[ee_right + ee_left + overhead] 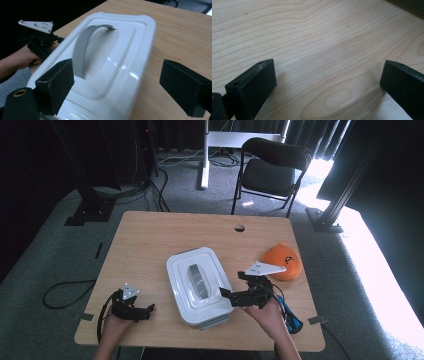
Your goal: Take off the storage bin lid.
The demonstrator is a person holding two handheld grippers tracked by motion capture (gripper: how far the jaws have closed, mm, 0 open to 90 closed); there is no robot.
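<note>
Jaws of the right tool (pixel 241 286) stand wide apart at the right edge of the white lidded container (pixel 198 286), mid-surface. Left tool (pixel 145 309), also spread, rests empty on the wooden surface (pixel 150 240), well apart.

We see the white lidded box (pixel 200 287) occupying the middle of the worktop (pixel 150 240), its grey handle (pixel 198 280) arching over a recess in the lid. The right claw (pixel 234 285), jaws spread, straddles the box's right edge. An orange object (pixel 282 261) blocks the right side. Bare wood lies open behind the box and at left, where the left claw (pixel 145 310), jaws apart, rests over bare wood.
</note>
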